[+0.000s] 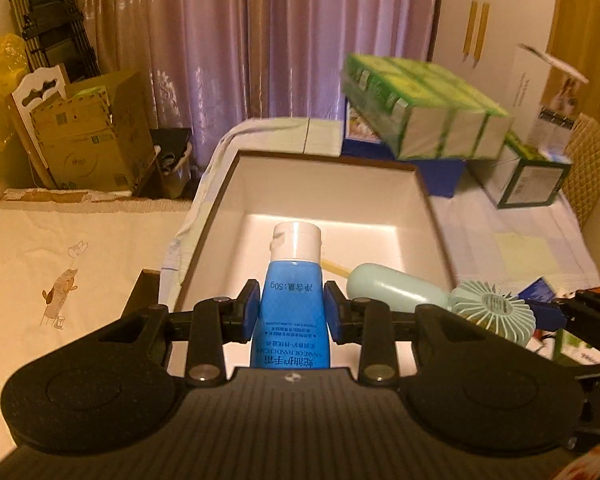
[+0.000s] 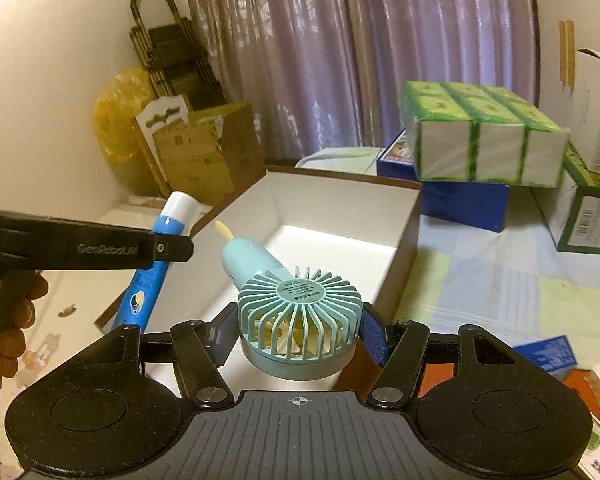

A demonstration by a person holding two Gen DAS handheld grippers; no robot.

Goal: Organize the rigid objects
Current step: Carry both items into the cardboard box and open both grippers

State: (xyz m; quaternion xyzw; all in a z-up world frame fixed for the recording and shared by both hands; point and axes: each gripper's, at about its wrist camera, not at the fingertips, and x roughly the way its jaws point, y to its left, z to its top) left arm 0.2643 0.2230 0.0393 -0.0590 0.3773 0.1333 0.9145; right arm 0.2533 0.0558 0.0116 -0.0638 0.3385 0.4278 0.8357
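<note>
My left tool (image 1: 291, 312) pinches the blue hand-cream tube (image 1: 290, 308) by its sides, cap forward, over the near rim of the open white box (image 1: 424, 204). My right tool (image 2: 296, 334) grips the mint handheld fan (image 2: 298, 320) by its round head — handle pointing into the box. The box floor lies bare and roomy; green cartons (image 2: 480, 140) crowd beyond its far right corner.

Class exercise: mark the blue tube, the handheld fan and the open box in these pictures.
blue tube (image 1: 290, 312), left wrist view, on its blue body.
handheld fan (image 2: 298, 320), right wrist view, on its front grille.
open box (image 2: 340, 196), right wrist view, on its far inner wall.
</note>
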